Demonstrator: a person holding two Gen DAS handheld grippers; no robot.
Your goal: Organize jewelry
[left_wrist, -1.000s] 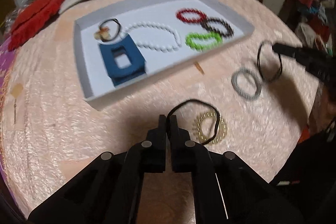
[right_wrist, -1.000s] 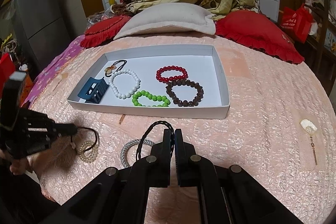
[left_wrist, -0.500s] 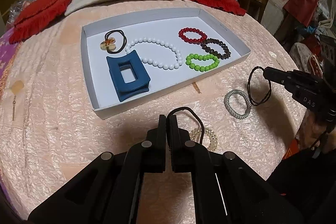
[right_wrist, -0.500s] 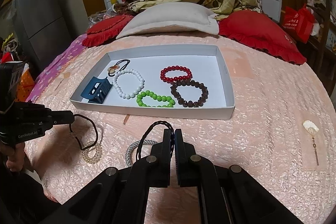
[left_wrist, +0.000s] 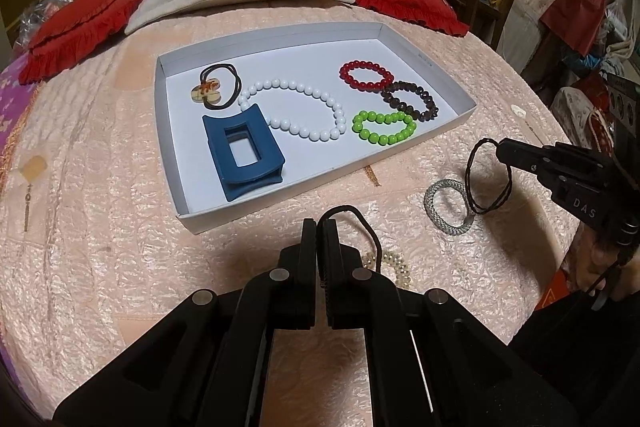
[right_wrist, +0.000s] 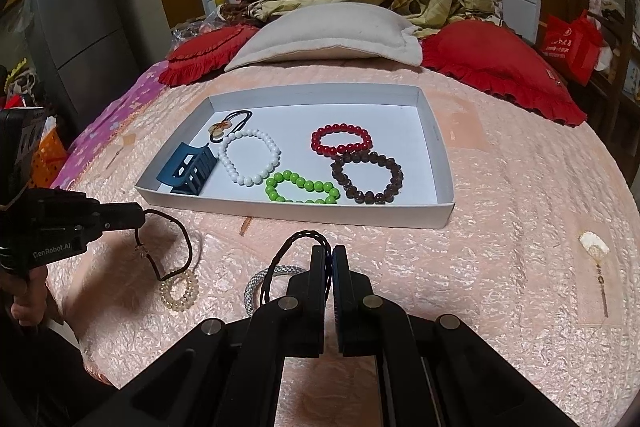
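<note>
A white tray (left_wrist: 432,67) on the pink bedspread holds a blue hair claw (left_wrist: 242,153), a hair tie with a charm (left_wrist: 212,89), and white (left_wrist: 304,115), red (left_wrist: 366,75), brown (left_wrist: 412,101) and green (left_wrist: 382,127) bead bracelets. My left gripper (left_wrist: 319,225) is shut on a black cord hair tie (left_wrist: 366,227), lifted in front of the tray; it also shows in the right wrist view (right_wrist: 176,239). My right gripper (right_wrist: 329,251) is shut on a dark braided cord loop (right_wrist: 288,247), which also shows in the left wrist view (left_wrist: 486,179).
A silver woven ring (left_wrist: 446,203) and a pearl bracelet (right_wrist: 180,289) lie on the bedspread in front of the tray. Earrings lie at the far left (left_wrist: 28,193) and right (right_wrist: 596,251). A beige pillow (right_wrist: 332,35) and red cushions (right_wrist: 500,67) lie behind the tray.
My left gripper has lifted and drawn back with the black hair tie, so the tray looks farther away. My right gripper holds the braided loop almost still.
</note>
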